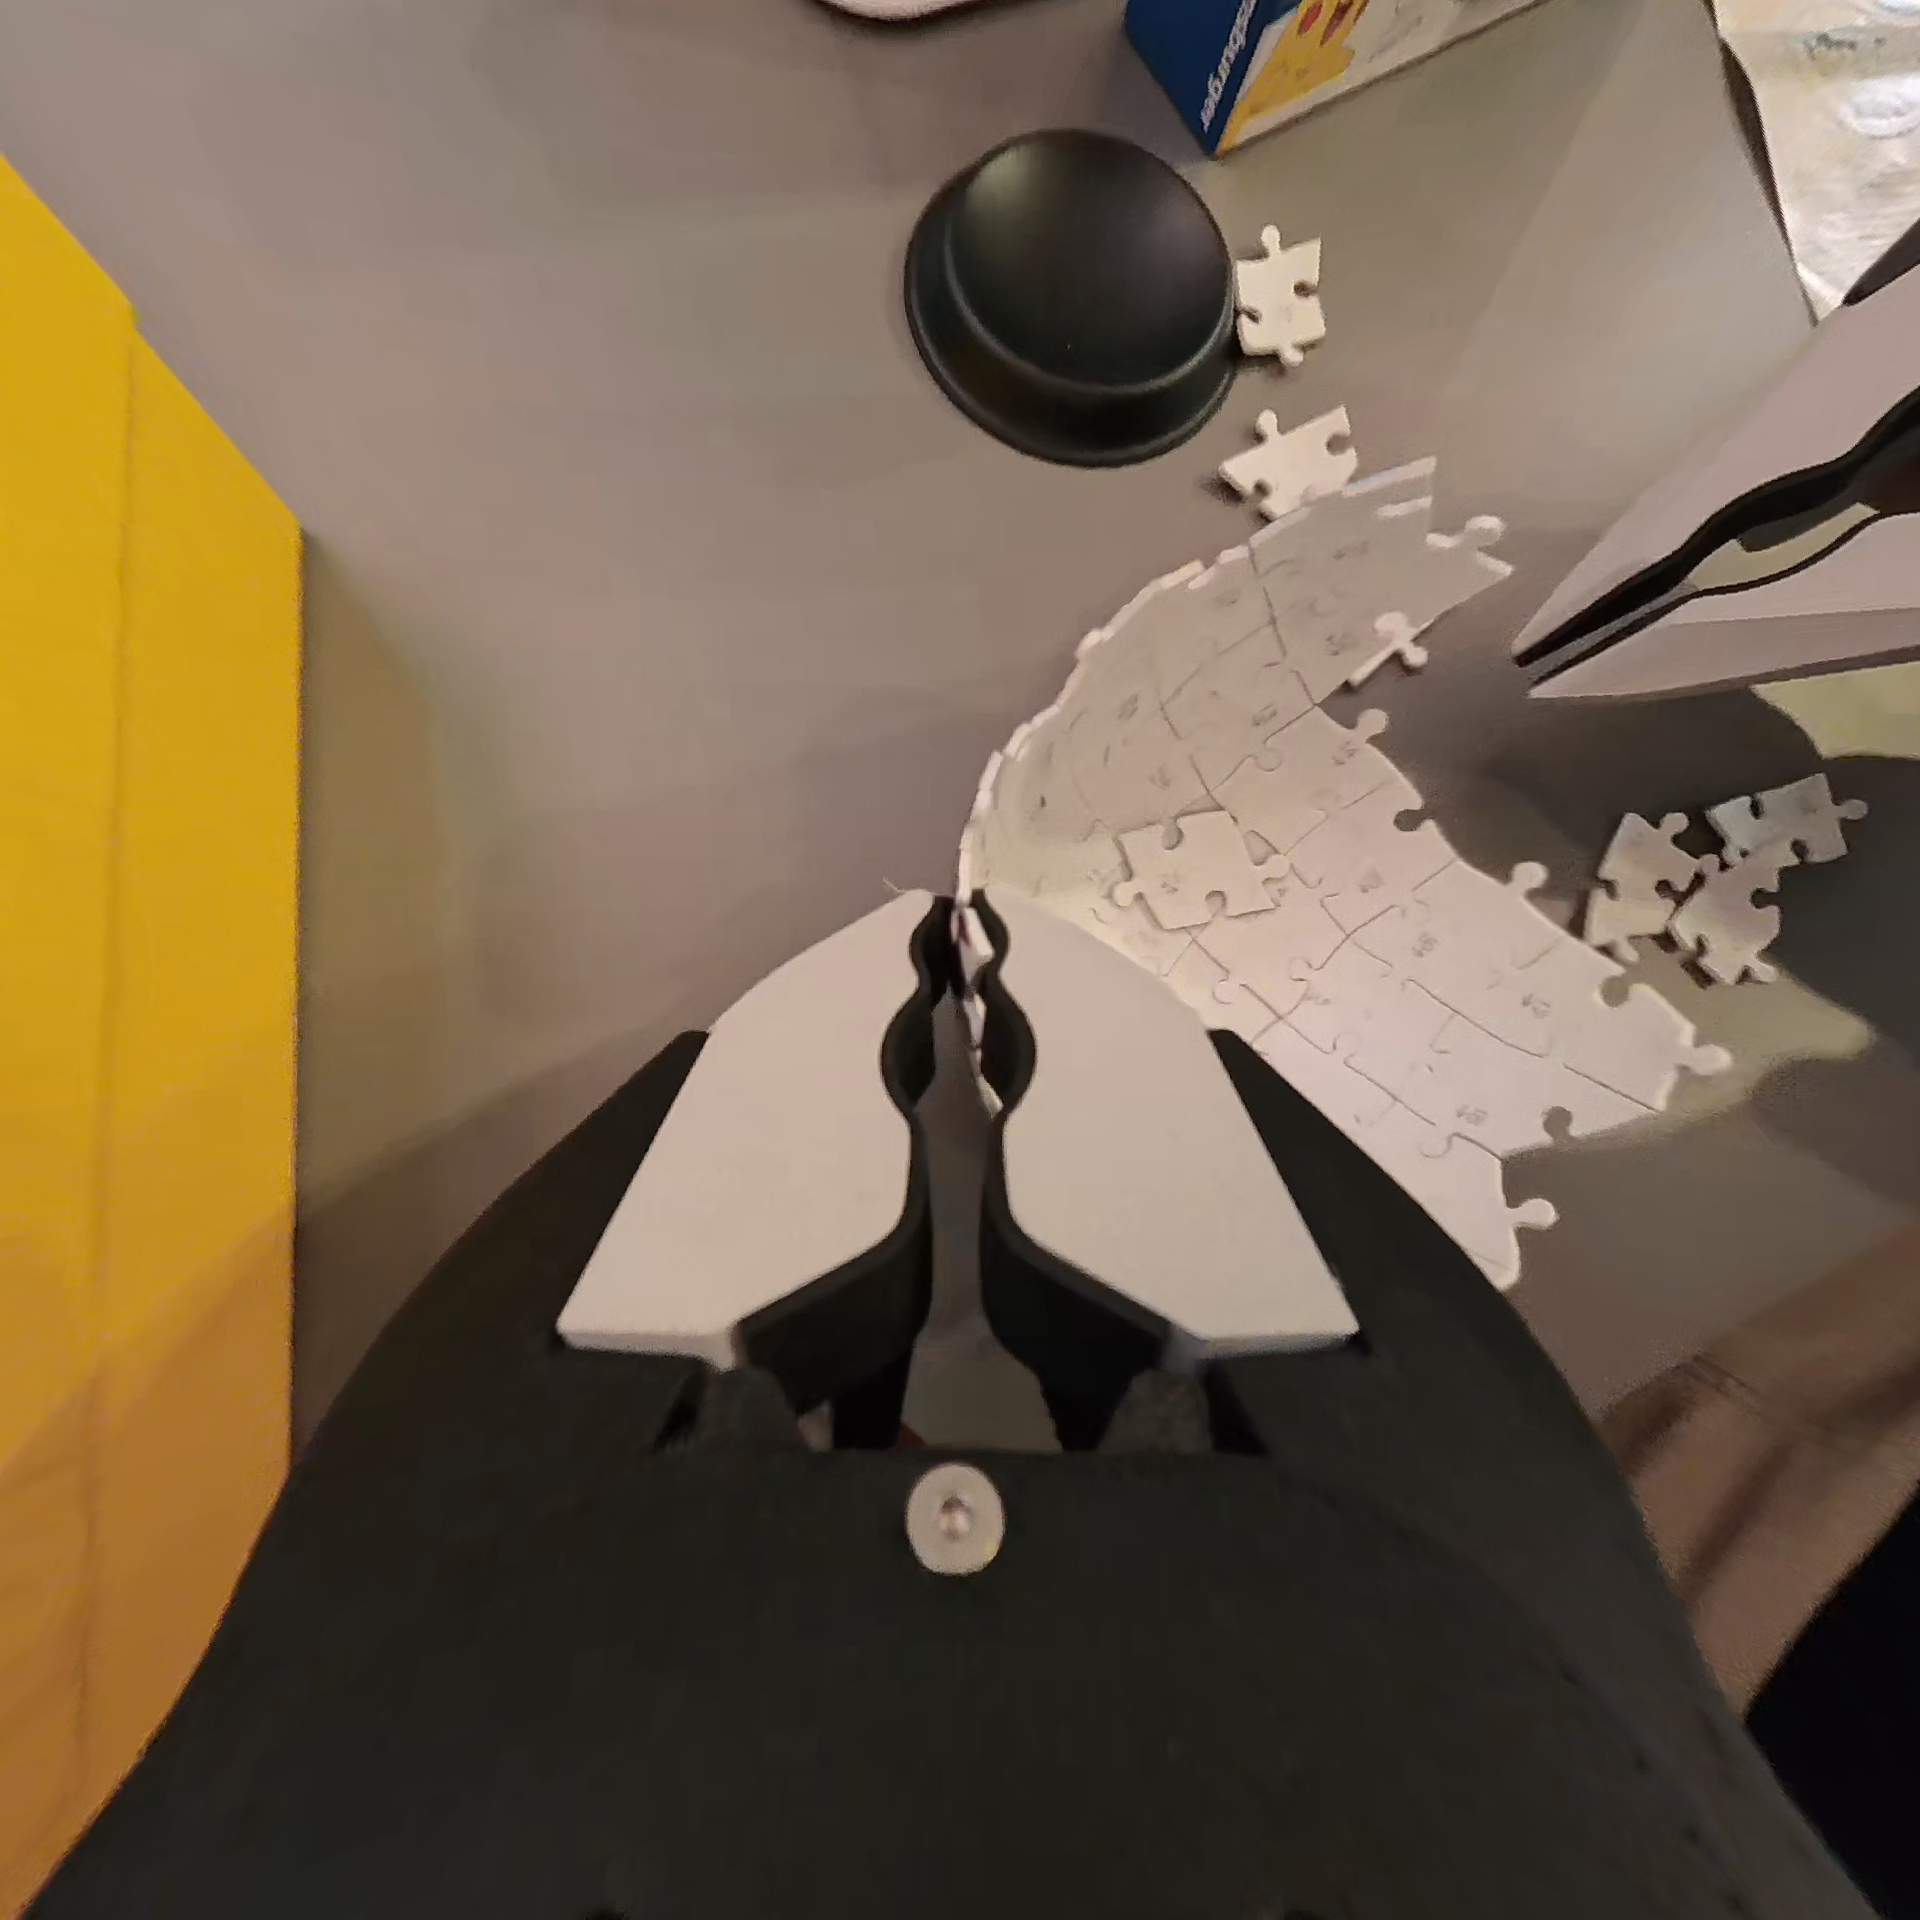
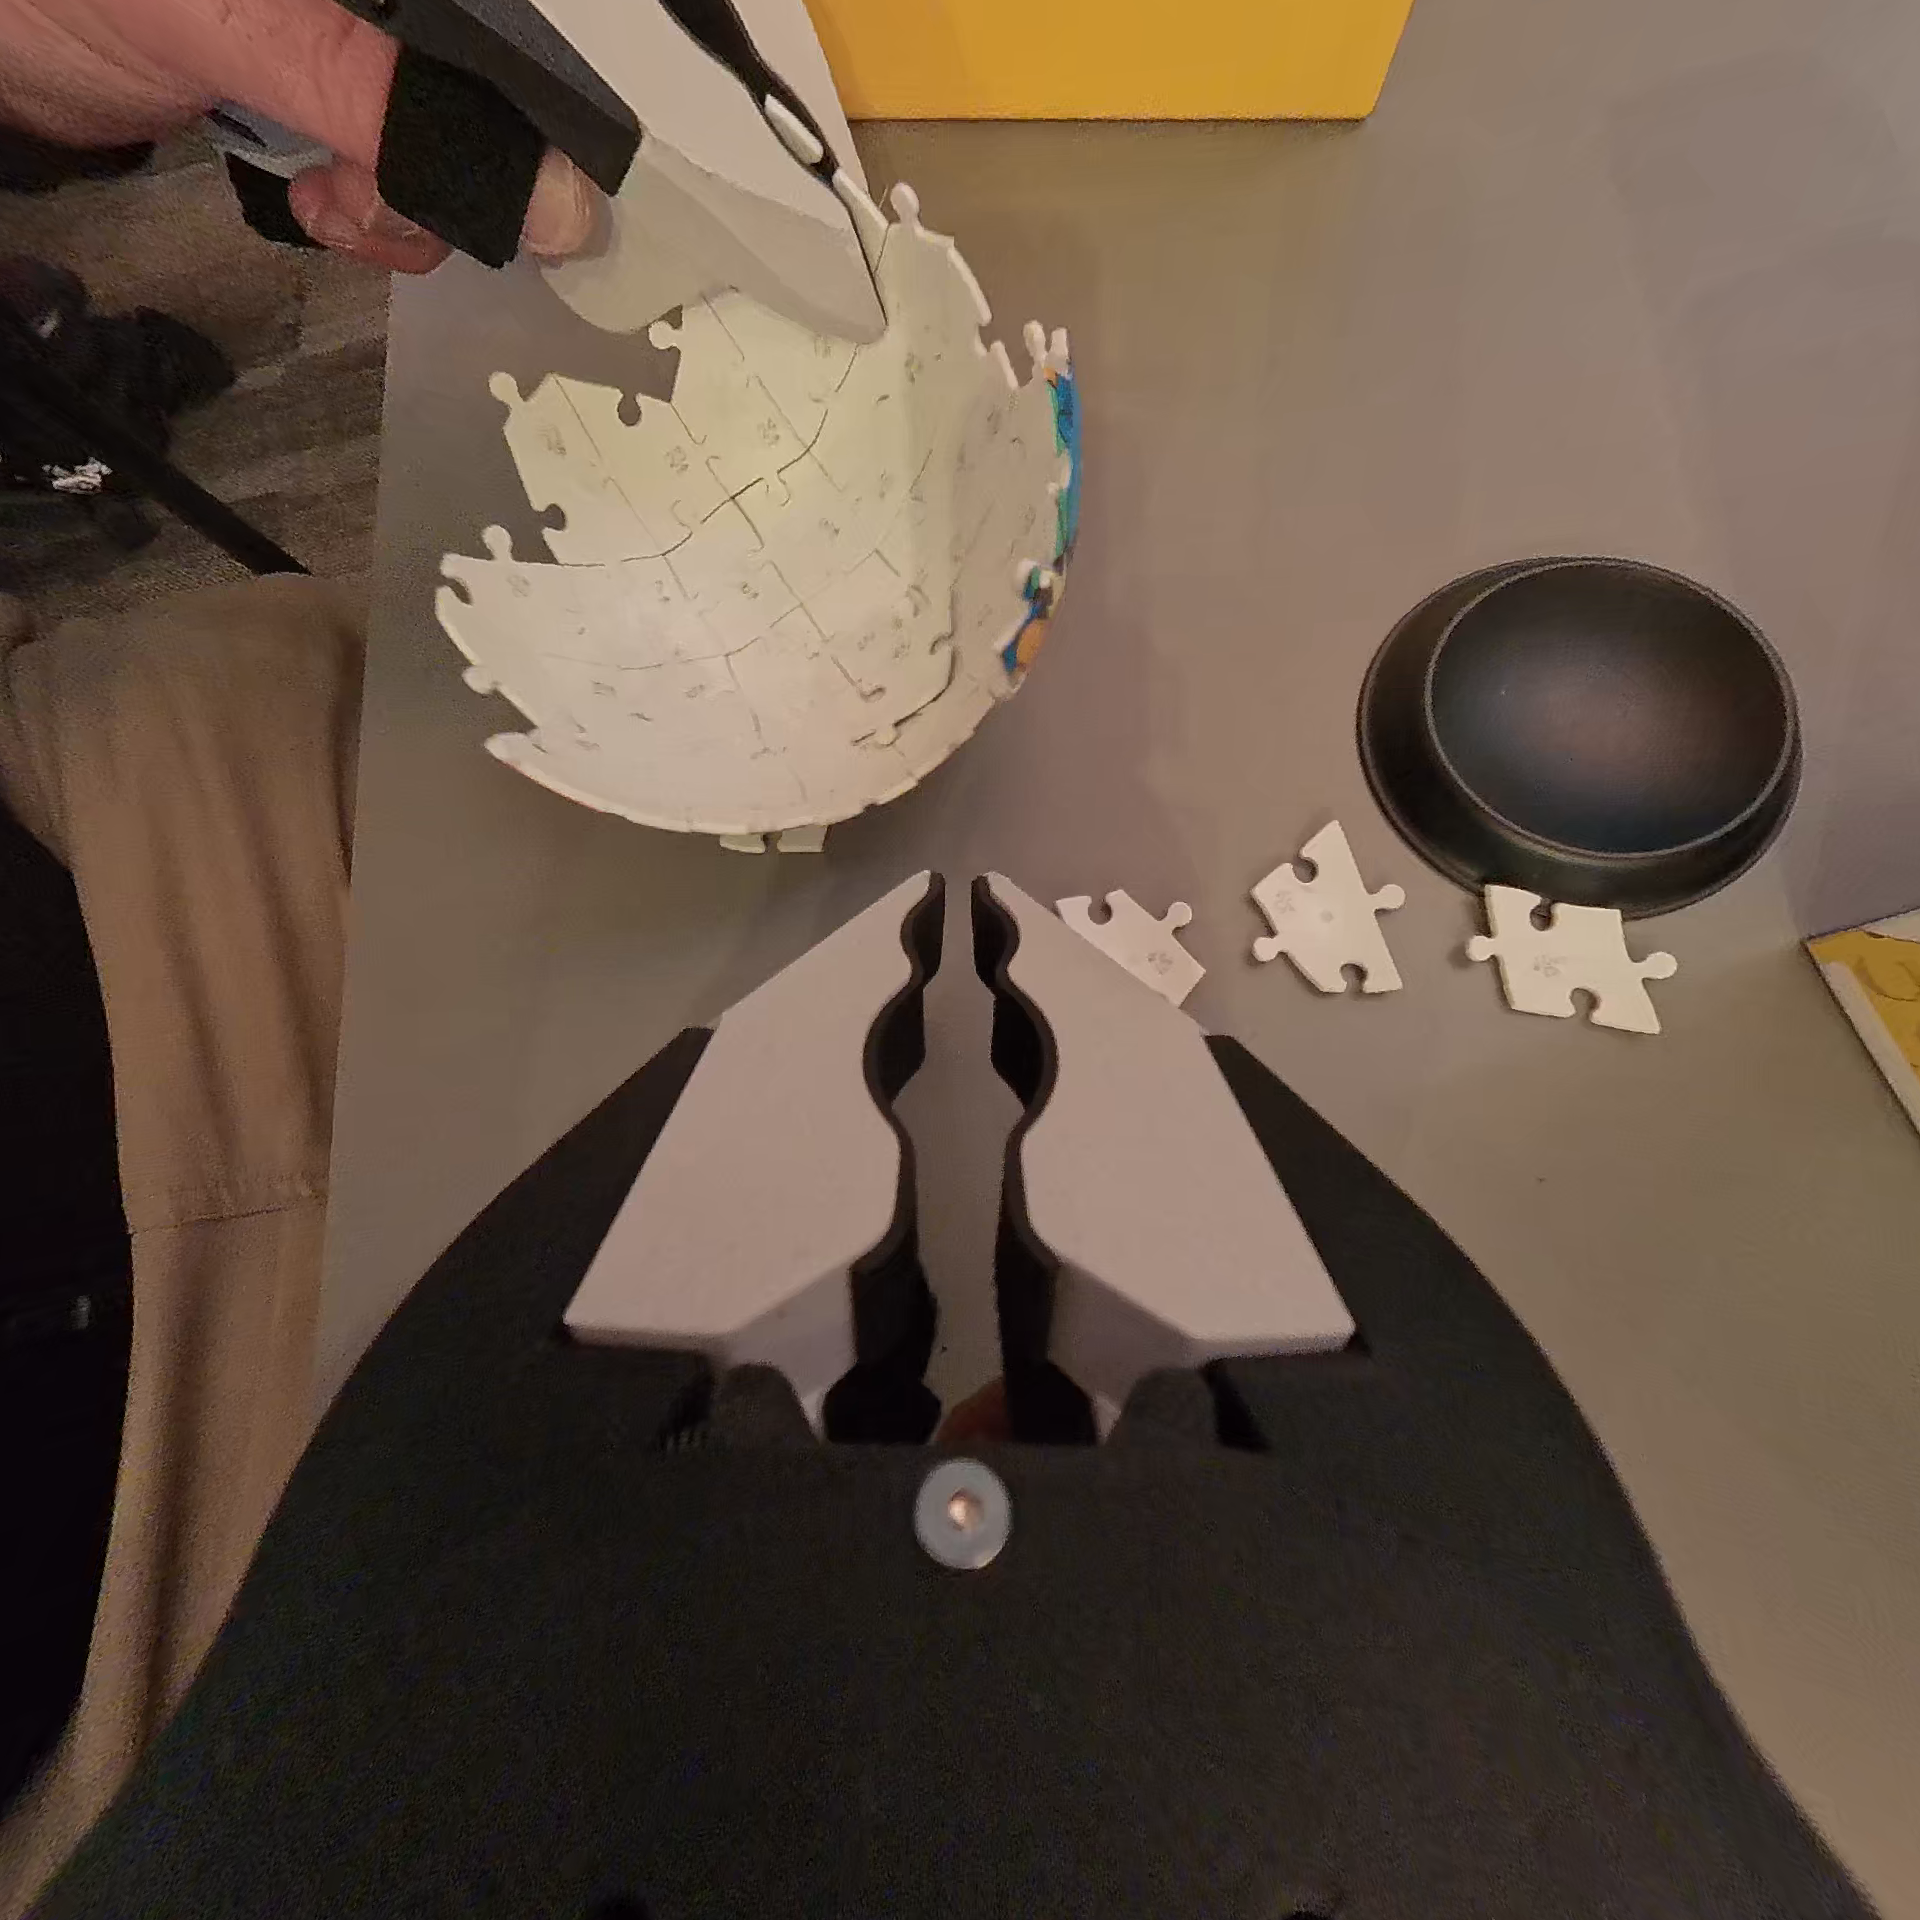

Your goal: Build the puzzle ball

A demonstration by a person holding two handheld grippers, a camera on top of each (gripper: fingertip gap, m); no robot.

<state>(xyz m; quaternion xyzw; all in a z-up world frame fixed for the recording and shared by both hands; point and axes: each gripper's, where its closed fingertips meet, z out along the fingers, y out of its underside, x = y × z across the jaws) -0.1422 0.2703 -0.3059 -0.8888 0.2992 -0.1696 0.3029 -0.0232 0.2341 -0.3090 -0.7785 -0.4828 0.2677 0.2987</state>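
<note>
The partly built puzzle ball (image 2: pixel 748 603) is a curved white shell with its hollow inside towards the right wrist camera and a coloured outer face (image 2: pixel 1060 436) at its right edge. My left gripper (image 1: pixel 966 914) is shut on the shell's rim (image 1: pixel 1351 883); it also shows in the right wrist view (image 2: pixel 873 312). One loose piece (image 1: pixel 1195 868) lies inside the shell. My right gripper (image 2: pixel 958 883) is shut and empty, just in front of the shell's lower edge, and shows in the left wrist view (image 1: pixel 1538 665). Three loose white pieces (image 2: pixel 1325 914) lie to its right.
A black round stand (image 2: pixel 1579 727) sits on the grey table, right of the shell, with a piece (image 2: pixel 1564 961) touching its rim. More pieces (image 1: pixel 1714 873) lie piled beyond the shell. A blue puzzle box (image 1: pixel 1247 62), a yellow box (image 2: pixel 1122 52) and a person's leg (image 2: pixel 208 831) border the table. My hands' fingertips stand some 12 cm from each other.
</note>
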